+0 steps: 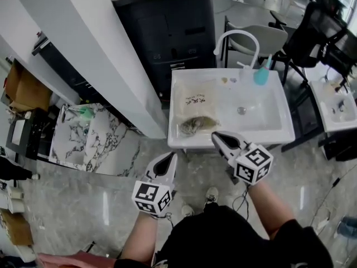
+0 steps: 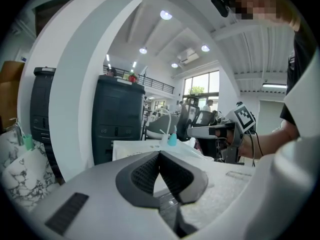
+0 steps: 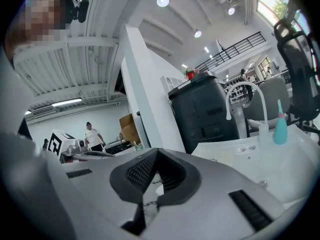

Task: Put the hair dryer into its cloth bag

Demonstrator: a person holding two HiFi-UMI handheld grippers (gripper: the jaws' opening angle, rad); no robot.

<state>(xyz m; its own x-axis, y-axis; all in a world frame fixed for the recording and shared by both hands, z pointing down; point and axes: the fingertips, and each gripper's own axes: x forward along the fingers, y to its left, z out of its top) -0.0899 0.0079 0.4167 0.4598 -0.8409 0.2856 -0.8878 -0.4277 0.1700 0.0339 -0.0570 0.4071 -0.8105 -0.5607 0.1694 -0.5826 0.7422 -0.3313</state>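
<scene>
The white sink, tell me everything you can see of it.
White, glossy, rectangular sink standing on the grey floor. A curved white faucet rises at its back edge beside a teal bottle. A drain sits mid-basin; a flat beige cloth and a crumpled greenish thing lie in its left part.

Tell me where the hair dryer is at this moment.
In the head view, the hair dryer lies at the left front of the white sink, just nearer the person than the cloth bag.
</scene>
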